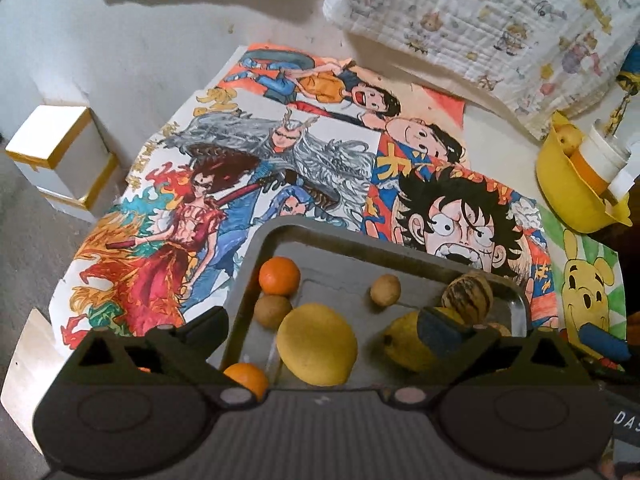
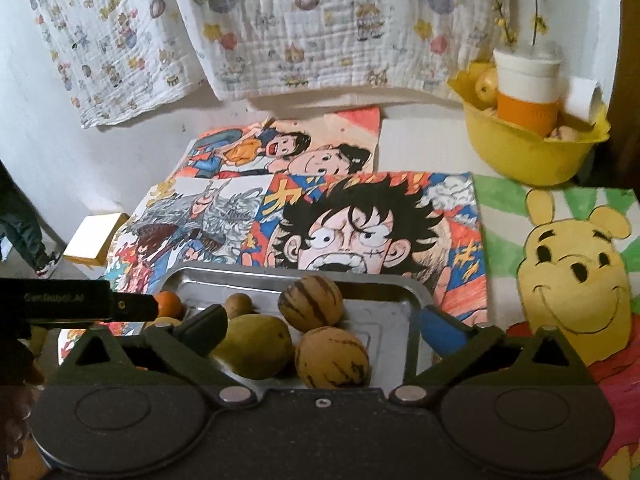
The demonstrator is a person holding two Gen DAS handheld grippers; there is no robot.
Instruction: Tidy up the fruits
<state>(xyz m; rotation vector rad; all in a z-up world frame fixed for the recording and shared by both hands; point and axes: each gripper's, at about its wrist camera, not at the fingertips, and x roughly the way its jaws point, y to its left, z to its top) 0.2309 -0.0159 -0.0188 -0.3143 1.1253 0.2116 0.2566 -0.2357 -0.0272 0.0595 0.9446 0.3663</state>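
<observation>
Fruits (image 1: pixel 317 344), yellow, orange and striped, fill metal tray (image 1: pixel 400 246).

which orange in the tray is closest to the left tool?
The orange at the tray's near-left corner, partly hidden behind the left tool; the other orange sits at the far-left.

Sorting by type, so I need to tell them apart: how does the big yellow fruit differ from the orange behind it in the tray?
The yellow fruit is larger and egg-shaped; the orange is smaller and round. The yellow fruit has a pale matte skin; the orange is bright orange. The yellow fruit lies toward the middle of the tray; the orange sits at its left wall. Both rest loose in the tray, ungripped.
</observation>
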